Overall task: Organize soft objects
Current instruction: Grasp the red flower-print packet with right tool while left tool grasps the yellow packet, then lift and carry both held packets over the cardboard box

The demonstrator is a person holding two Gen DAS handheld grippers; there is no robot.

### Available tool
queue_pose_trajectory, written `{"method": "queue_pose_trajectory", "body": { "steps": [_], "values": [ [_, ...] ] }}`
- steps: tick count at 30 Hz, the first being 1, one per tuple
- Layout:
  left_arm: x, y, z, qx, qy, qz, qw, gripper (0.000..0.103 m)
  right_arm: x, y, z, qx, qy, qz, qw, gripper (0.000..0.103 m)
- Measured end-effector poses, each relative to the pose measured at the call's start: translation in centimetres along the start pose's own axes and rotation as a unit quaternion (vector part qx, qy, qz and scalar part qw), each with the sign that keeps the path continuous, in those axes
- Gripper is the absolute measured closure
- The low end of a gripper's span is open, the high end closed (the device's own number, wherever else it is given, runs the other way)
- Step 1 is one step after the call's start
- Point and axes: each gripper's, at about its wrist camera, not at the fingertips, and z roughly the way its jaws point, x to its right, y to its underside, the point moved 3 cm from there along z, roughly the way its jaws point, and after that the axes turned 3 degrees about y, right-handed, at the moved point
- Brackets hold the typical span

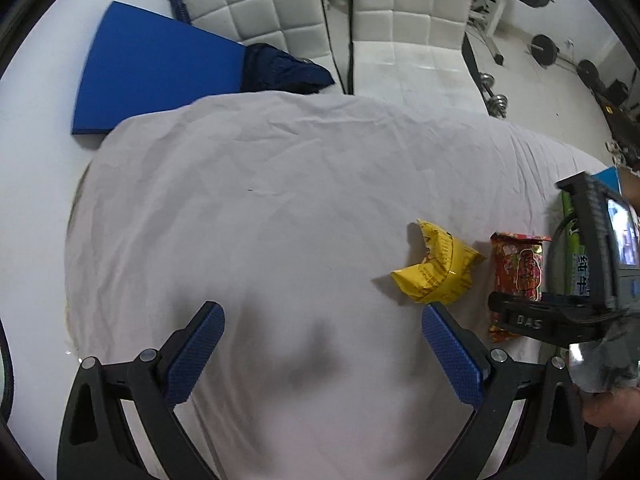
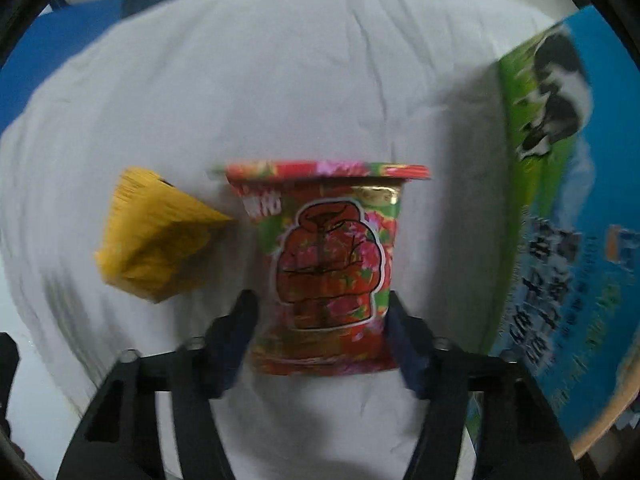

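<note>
A red flowered snack packet point(image 2: 328, 264) lies on the white cloth between the fingers of my right gripper point(image 2: 320, 320); the jaws are closed against its two sides. It also shows in the left wrist view point(image 1: 516, 272), partly behind the right gripper point(image 1: 532, 320). A crumpled yellow snack packet point(image 1: 436, 268) lies just left of it on the cloth, and shows in the right wrist view too point(image 2: 156, 236). My left gripper point(image 1: 320, 356) is open and empty, low over the cloth, with the yellow packet just beyond its right fingertip.
A white cloth point(image 1: 260, 200) covers the table. A green-and-blue milk carton box point(image 2: 568, 220) stands right of the red packet. A blue pad point(image 1: 152, 68), dark blue fabric point(image 1: 280, 70) and white padded chairs point(image 1: 400, 20) lie beyond the table's far edge. Gym weights point(image 1: 544, 48) stand at far right.
</note>
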Motion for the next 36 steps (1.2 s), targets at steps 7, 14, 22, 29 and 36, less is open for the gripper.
{"method": "queue_pose_trajectory", "body": {
  "steps": [7,14,22,29,36],
  "values": [
    [2.2,-0.8,2.3,-0.019,0.025,0.039,0.9987,0.002,1.4,1.5,0.8,-0.009,-0.019,0.021,1.000,0.052],
    [7.2,-2.3,6.2,-0.065,0.064,0.116,0.9890,0.004,2.4,1.3,1.1,-0.019,-0.014,0.037,0.999,0.052],
    [8.3,-3.2,9.8,-0.113,0.087,0.156,0.9775,0.004,1.1,2.1,1.4,-0.016,-0.009,0.022,1.000,0.052],
    [9.9,-2.2,11.9,-0.114,0.068,0.169,0.9767,0.038,1.2,2.8,1.7,-0.021,-0.004,0.019,1.000,0.052],
    [6.4,-0.9,11.6,-0.102,0.086,0.058,0.9893,0.040,0.0,3.5,1.7,-0.023,0.016,-0.005,1.000,0.052]
  ]
}}
